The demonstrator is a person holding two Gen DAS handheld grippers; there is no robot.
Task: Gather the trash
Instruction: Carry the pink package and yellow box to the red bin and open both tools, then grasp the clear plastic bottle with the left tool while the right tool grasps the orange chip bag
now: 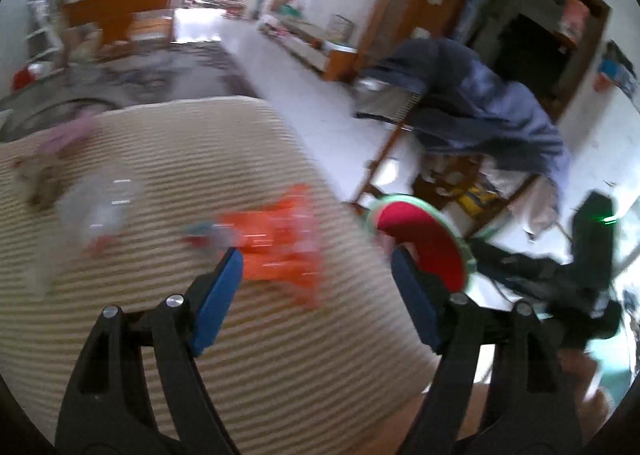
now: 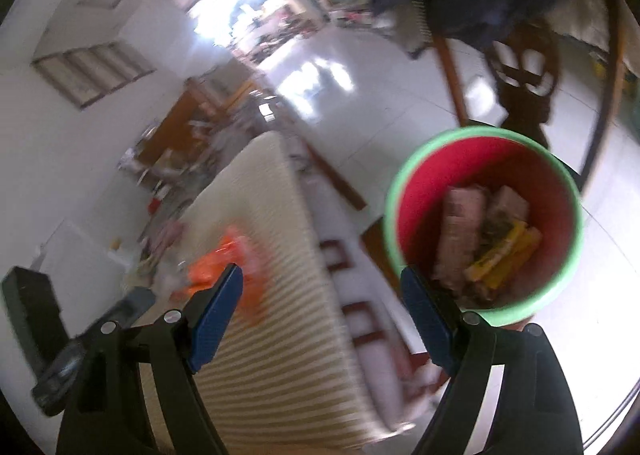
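An orange wrapper lies blurred on a cream ribbed mat. Just short of it my left gripper stands open, with nothing between its blue pads. Farther left on the mat are a clear plastic piece, a brownish scrap and a pink scrap. A red bin with a green rim stands off the mat's right edge. In the right wrist view the bin holds pinkish and yellow wrappers. My right gripper is open and empty, to the left of the bin and above the mat's edge. The orange wrapper shows near its left pad.
A wooden chair draped in dark blue cloth stands beyond the bin on the white tiled floor. A black device with a green light is at the right. Cluttered wooden furniture lines the far wall.
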